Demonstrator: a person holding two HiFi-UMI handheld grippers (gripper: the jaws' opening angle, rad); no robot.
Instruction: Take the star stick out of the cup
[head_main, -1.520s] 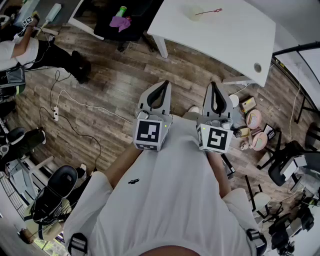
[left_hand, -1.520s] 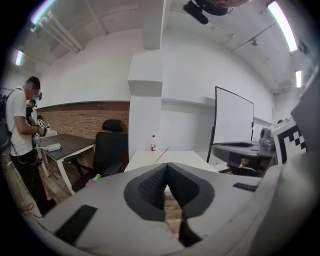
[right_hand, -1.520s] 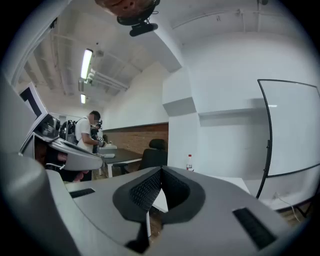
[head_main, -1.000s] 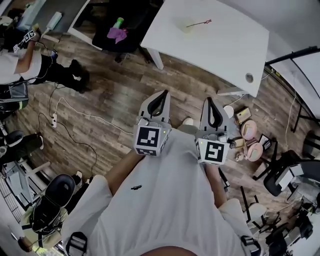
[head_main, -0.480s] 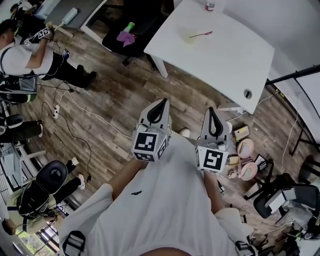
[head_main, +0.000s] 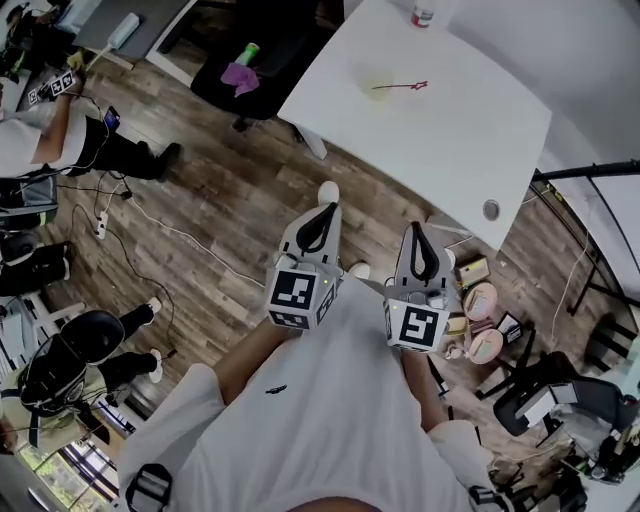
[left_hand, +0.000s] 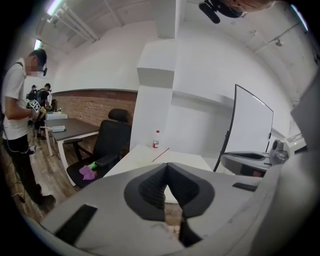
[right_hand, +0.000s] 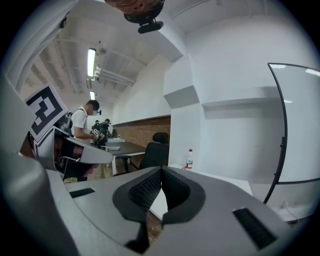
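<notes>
The left gripper (head_main: 326, 208) has its two jaws pressed together with nothing between them, and the right gripper (head_main: 416, 227) is closed and empty in the same way. Both are held side by side just in front of the person's chest, in the middle of the head view, pointing toward the top of the frame.

What has changed is the setting around them, not the grippers. Over the last second and a half the large white table (head_main: 470, 140) has slid down from the top edge and now fills much of the upper right of the head view. A small clear bottle (head_main: 423, 12) has also come into sight at the top edge. A light shoe (head_main: 328, 191) shows on the brown wood-plank floor (head_main: 230, 190) just above the left gripper's tips, which suggests a stride forward. I take it that the person is walking up to the table.

The pale translucent cup (head_main: 374, 79) stands on the table in the upper middle of the frame. The thin red star stick (head_main: 398, 87) still leans out of it to the right, star end outermost.

So the task is only at the approach stage. The stick is untouched and both grippers are well apart from the cup. One gripper will have to open before it can close on the stick.
</notes>
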